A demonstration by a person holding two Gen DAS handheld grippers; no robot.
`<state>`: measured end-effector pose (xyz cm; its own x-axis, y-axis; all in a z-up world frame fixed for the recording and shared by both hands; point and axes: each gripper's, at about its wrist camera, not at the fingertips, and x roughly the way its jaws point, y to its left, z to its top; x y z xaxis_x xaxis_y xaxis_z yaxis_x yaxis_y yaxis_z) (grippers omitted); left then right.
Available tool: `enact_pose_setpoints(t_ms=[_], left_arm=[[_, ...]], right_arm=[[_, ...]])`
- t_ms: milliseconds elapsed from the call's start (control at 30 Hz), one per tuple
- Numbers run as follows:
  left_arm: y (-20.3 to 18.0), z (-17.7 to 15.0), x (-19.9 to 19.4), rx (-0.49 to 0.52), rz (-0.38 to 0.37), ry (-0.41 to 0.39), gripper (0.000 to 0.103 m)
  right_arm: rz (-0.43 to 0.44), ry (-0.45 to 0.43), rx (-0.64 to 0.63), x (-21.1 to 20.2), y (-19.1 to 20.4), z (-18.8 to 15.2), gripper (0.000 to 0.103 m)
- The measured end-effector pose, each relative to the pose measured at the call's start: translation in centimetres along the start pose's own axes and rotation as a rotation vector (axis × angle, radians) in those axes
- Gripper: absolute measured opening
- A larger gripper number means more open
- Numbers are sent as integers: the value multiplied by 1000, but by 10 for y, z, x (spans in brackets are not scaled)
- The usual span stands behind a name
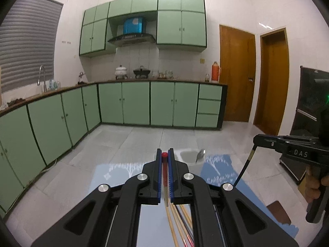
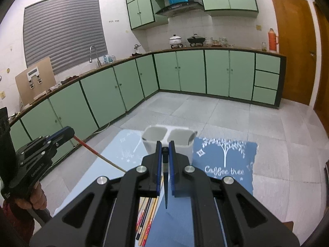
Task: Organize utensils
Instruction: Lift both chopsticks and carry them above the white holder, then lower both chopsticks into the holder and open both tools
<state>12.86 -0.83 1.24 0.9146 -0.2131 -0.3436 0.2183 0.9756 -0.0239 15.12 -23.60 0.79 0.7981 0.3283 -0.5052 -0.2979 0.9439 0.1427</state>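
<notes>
My left gripper [image 1: 164, 154] is shut on a red-topped chopstick [image 1: 164, 168], held lifted with its pale tip pointing back down; it also shows in the right wrist view [image 2: 90, 147]. My right gripper [image 2: 165, 147] is shut on a dark chopstick [image 2: 165, 177], seen in the left wrist view [image 1: 245, 164] too. A white two-compartment utensil holder [image 2: 168, 142] stands at the table's far edge, ahead of both grippers, with a spoon [image 1: 200, 155] in its right compartment. Several loose chopsticks [image 2: 147, 220] lie on the table below the grippers.
A blue placemat [image 2: 226, 160] printed with a white tree and "Coffee" lies on the table right of the holder. Green kitchen cabinets [image 2: 123, 86] line the far walls. Grey floor tiles [image 2: 205, 111] spread beyond the table. A brown patch [image 1: 279, 212] is at the table's right.
</notes>
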Motion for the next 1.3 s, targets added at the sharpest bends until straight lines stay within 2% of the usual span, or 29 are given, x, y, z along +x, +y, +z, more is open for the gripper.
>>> enact_pose_setpoints(t_ms=[267,400,533,767,1000,1200,1267,1300], left_arm=[[-4,58,8,16,-9,-129,6],[-6,75,31,21,-13,-141,6],[-5,77,59,22,-10,-118,6],[-2,59,115,11,-5,-38,6],[3,37,138,-1,1,38,6],[7,37,128,-17,1,35,21],[9,36,118,-20,6,26,34],[10,36,113,-24,10,22,37]], right_arm=[[-19,-123,-21,-2,-10,66,6],[-45,-176,-15,11,-18,94,6],[-78,-187,-16,37,-26,107,6],[-84,-115,14,99,-44,95,6],[-71,-56,9,118,-44,72,10],[-70,-79,34,100,-45,65,17],[-70,-97,41,86,-45,58,25],[-72,-105,43,79,-44,54,27]])
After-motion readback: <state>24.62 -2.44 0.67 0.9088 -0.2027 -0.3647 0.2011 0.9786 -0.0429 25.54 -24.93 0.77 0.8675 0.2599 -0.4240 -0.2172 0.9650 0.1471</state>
